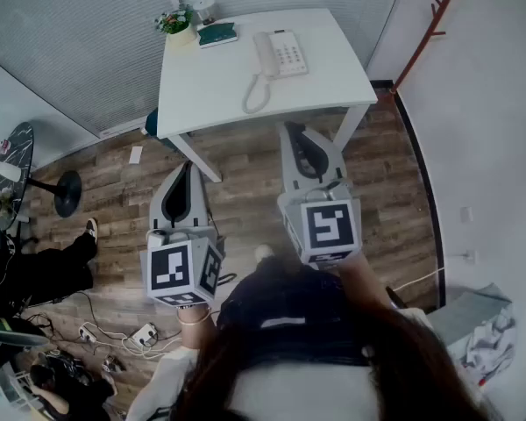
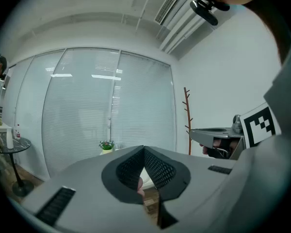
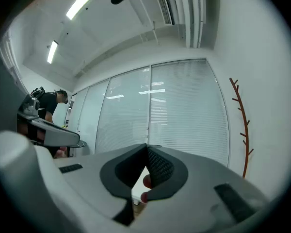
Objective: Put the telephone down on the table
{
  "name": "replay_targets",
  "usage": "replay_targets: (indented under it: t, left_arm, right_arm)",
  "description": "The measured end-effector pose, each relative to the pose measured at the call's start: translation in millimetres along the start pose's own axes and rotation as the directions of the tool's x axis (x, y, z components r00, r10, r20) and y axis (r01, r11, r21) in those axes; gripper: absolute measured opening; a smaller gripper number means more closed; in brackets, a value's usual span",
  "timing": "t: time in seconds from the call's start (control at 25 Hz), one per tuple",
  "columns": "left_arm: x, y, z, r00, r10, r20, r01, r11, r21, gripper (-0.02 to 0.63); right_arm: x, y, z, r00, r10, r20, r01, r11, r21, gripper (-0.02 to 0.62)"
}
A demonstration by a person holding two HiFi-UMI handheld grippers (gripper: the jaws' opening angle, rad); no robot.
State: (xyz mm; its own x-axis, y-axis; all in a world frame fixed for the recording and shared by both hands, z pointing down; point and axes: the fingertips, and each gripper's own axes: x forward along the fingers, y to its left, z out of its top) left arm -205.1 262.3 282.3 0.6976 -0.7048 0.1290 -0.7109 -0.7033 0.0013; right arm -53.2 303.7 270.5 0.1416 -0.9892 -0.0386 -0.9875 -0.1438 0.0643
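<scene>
A white telephone (image 1: 279, 55) lies on the white table (image 1: 210, 86) at the top of the head view, its handset on the base and its coiled cord (image 1: 256, 95) looping toward the front edge. Both grippers hang over the wooden floor, short of the table and apart from the phone. My left gripper (image 1: 189, 165) is shut and empty, its jaws meeting at the tips (image 2: 144, 149). My right gripper (image 1: 292, 128) reaches just to the table's front edge and is shut on nothing (image 3: 147, 147).
A small potted plant (image 1: 175, 20) and a green book (image 1: 217, 33) sit at the table's back left. A red coat stand (image 1: 430, 24) rises at the right wall. On the left are a round black side table (image 1: 17, 147), a seated person (image 1: 35, 270) and floor cables (image 1: 114, 331).
</scene>
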Motion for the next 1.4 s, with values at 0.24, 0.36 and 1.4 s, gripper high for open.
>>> replay_targets:
  t: [0.24, 0.36, 1.4]
  left_arm:
    - [16.1, 24.3, -2.1, 0.999, -0.035, -0.006, 0.035, 0.999, 0.005, 0.000]
    - [20.5, 32.0, -2.6, 0.999, -0.050, -0.008, 0.050, 0.999, -0.001, 0.000]
    - [127.7, 48.0, 6.0, 0.996, -0.074, -0.050, 0.075, 0.997, 0.025, 0.000]
  right_arm:
    - [25.0, 14.0, 2.9, 0.999, -0.029, 0.019, 0.029, 1.000, -0.002, -0.002]
    - [32.0, 16.3, 2.1, 0.999, -0.049, 0.011, 0.049, 0.999, -0.001, -0.002]
    - [137.9, -26.9, -25.3, 0.996, -0.033, -0.088, 0.032, 0.999, -0.008, -0.002]
